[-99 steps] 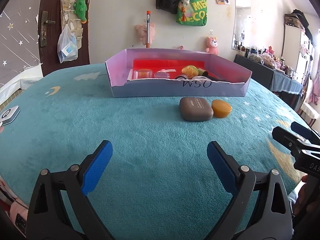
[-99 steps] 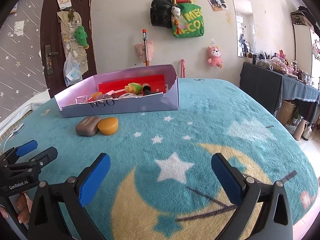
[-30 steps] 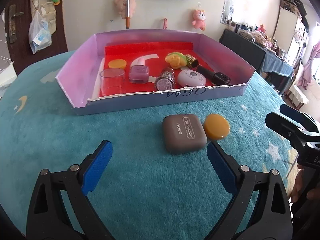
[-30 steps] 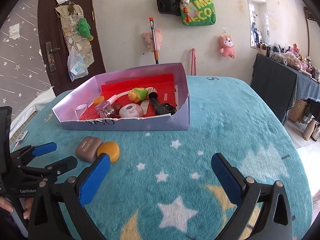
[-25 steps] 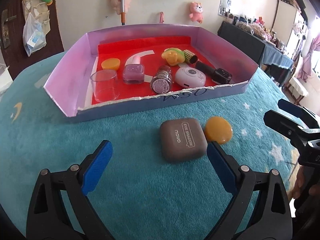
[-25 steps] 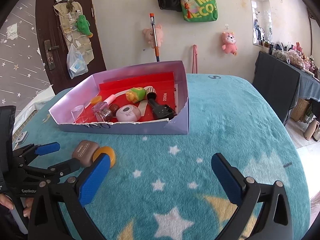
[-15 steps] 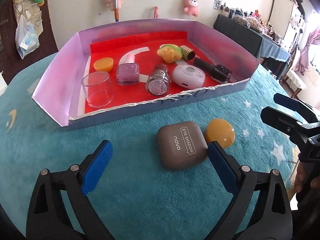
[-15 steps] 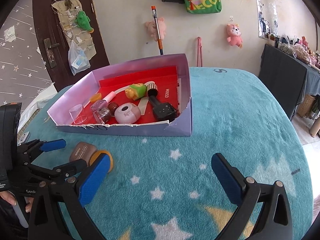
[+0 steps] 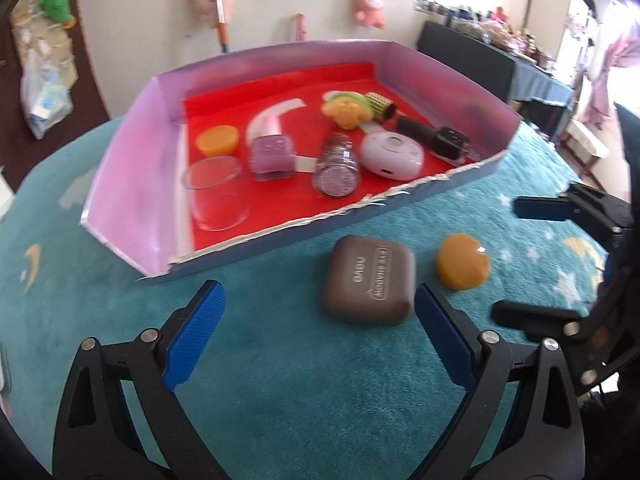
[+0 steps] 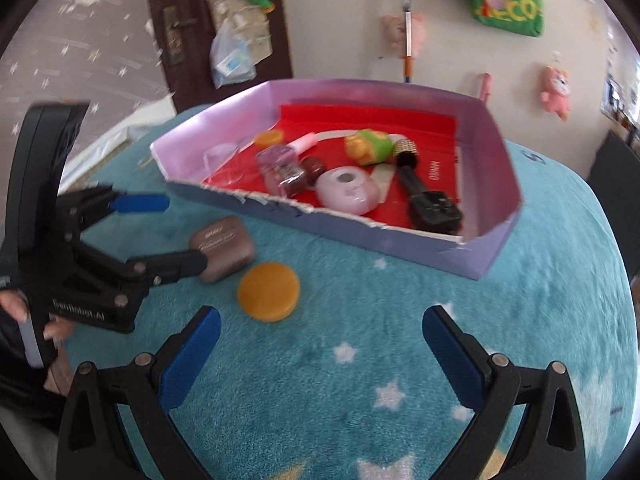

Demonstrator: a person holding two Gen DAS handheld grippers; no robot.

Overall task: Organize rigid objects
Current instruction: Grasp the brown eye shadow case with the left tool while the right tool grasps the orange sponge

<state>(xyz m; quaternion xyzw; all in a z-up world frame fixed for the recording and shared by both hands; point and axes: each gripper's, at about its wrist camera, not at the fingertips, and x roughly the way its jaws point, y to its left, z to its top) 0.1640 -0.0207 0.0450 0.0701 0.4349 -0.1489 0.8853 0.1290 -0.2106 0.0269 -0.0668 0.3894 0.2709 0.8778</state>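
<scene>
A brown eye-shadow case (image 9: pixel 370 278) and an orange round puck (image 9: pixel 463 261) lie on the teal cloth just in front of a purple box (image 9: pixel 132 184) with a red floor. My left gripper (image 9: pixel 316 332) is open and empty, with the case between its fingertips near the right one. In the right wrist view, the case (image 10: pixel 222 249) and the puck (image 10: pixel 269 291) lie ahead and to the left. My right gripper (image 10: pixel 318 354) is open and empty, just behind the puck.
The box (image 10: pixel 496 184) holds a clear cup (image 9: pixel 216 192), a purple bottle (image 9: pixel 270 152), a glitter jar (image 9: pixel 337 168), a white round device (image 9: pixel 392 156), a yellow toy (image 9: pixel 346 110), a black tool (image 9: pixel 434 136) and an orange lid (image 9: pixel 218 140).
Both grippers have moved forward and down toward the case and puck. The left gripper now straddles the case; the right has swung left toward the puck.
</scene>
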